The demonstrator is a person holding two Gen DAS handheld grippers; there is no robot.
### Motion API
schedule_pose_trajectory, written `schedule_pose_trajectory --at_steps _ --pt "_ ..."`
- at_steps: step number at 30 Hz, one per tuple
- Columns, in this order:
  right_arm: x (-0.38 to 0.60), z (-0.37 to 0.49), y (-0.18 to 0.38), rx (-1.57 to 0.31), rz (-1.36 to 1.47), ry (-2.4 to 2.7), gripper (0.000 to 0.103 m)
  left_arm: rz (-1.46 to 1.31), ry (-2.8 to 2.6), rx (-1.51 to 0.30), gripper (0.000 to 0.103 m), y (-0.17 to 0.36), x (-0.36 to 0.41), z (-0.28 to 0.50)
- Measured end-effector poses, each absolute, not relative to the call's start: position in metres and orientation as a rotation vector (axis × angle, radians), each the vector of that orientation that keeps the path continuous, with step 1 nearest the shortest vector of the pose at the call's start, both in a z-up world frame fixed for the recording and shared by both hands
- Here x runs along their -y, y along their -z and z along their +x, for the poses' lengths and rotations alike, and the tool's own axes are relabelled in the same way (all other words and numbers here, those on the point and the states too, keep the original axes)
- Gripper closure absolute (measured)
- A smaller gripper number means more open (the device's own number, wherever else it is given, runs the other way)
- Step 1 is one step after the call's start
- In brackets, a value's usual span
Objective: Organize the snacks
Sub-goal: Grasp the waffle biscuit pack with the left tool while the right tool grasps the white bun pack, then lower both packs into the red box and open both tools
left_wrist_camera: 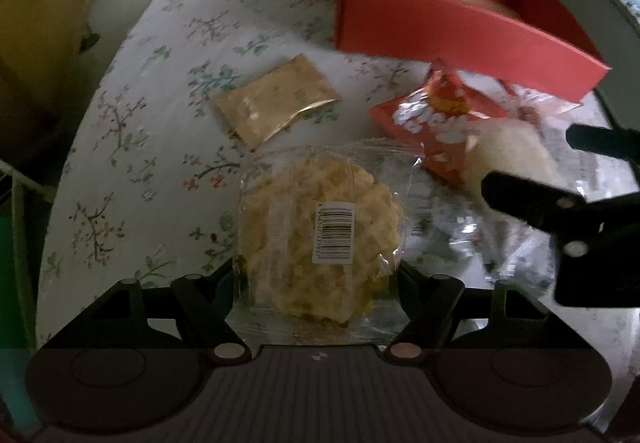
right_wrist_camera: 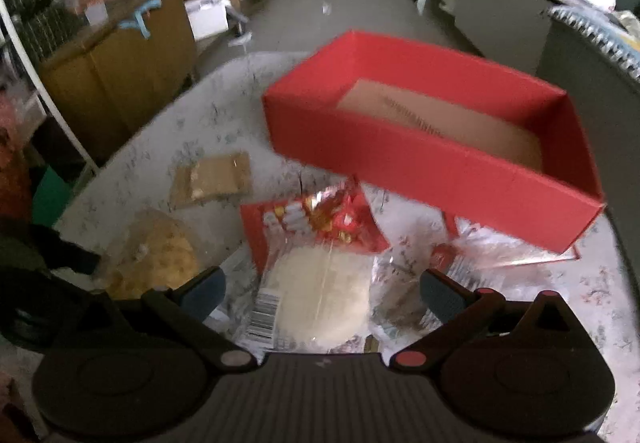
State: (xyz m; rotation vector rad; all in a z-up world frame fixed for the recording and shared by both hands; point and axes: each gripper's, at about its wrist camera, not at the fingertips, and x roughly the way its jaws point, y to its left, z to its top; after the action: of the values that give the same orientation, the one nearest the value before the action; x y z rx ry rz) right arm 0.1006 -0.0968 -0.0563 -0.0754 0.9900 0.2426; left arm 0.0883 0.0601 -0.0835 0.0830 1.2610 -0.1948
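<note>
In the left wrist view my left gripper [left_wrist_camera: 316, 275] stands open around a clear-wrapped waffle [left_wrist_camera: 320, 227] with a barcode label; whether the fingers touch the wrapper I cannot tell. A tan flat packet [left_wrist_camera: 276, 101] lies beyond it, a red snack bag [left_wrist_camera: 436, 123] to the right. My right gripper [right_wrist_camera: 322, 291] is open around a pale round bun in clear wrap [right_wrist_camera: 320, 295]; it also shows in the left wrist view [left_wrist_camera: 532, 179]. An open red box [right_wrist_camera: 432, 159] with a cardboard floor sits behind the snacks, also seen from the left wrist [left_wrist_camera: 452, 19].
The snacks lie on a floral tablecloth [left_wrist_camera: 160, 131]. More clear wrappers [right_wrist_camera: 500, 247] lie under the box's near edge. A brown cabinet [right_wrist_camera: 120, 63] stands left of the table and a grey counter [right_wrist_camera: 500, 11] at the right.
</note>
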Motion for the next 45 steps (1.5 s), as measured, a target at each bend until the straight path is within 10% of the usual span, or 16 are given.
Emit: schedule_pose_trajectory --at_steps 14,18,22,45 --pt "0.121 0.115 0.077 -1.126 0.057 -0.270 0.000 0.061 0.140 -1.257 0.010 0.089 -0.061 0.105" --pt "0.128 0.113 0.068 -1.123 0.082 -0.256 0.032 0.059 0.116 -1.265 0.009 0.092 -0.058 0.112" --pt "0.126 0.109 0.069 -1.097 0.011 -0.260 0.038 0.052 0.097 -1.279 0.021 0.088 -0.058 0.112" --pt "0.177 0.094 0.003 -0.928 0.092 -0.232 0.039 -0.077 0.183 -1.153 0.023 0.029 -0.031 0.107"
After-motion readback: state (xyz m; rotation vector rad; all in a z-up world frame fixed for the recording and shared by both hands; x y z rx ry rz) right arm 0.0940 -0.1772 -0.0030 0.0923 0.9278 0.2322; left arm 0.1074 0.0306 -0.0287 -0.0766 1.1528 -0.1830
